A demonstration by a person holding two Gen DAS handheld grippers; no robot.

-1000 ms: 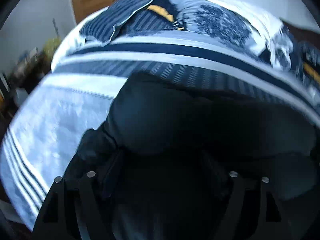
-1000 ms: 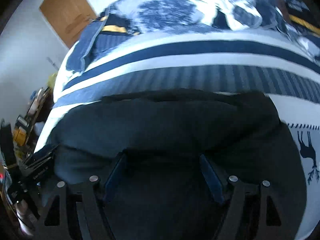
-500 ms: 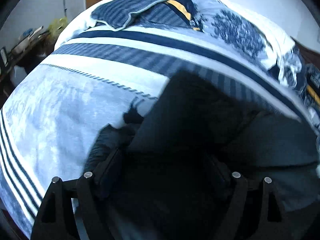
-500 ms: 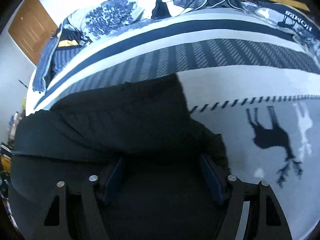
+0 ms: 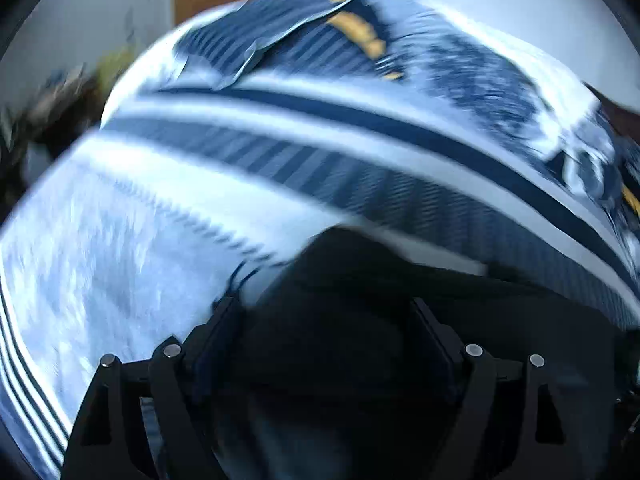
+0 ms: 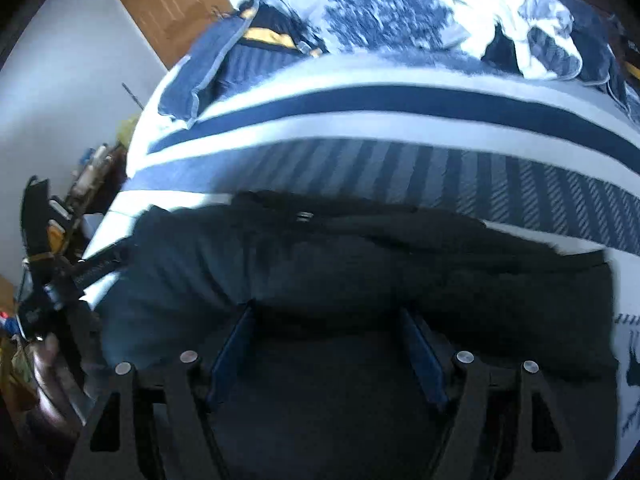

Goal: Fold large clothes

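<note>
A large dark garment [image 6: 360,264] lies on a blue and white striped bedspread [image 6: 400,120]. It also shows in the left wrist view [image 5: 380,300], which is blurred. My left gripper [image 5: 326,312] has its jaws wide apart over the garment's left part, with dark cloth filling the gap between them. My right gripper [image 6: 328,320] is also wide open over the garment's near edge. The left gripper and the hand that holds it show at the left edge of the right wrist view [image 6: 48,280]. The fingertips of both grippers are hard to tell from the dark cloth.
Crumpled blue and white clothes [image 6: 392,20] and a striped pillow [image 6: 208,68] lie at the far side of the bed. A wooden door [image 6: 168,4] is in the white wall behind. A cluttered shelf [image 6: 88,176] stands left of the bed.
Both views have swung. The right gripper, which was over the garment's right end near the deer print, is now over its middle. The garment lies spread wide across the bed.
</note>
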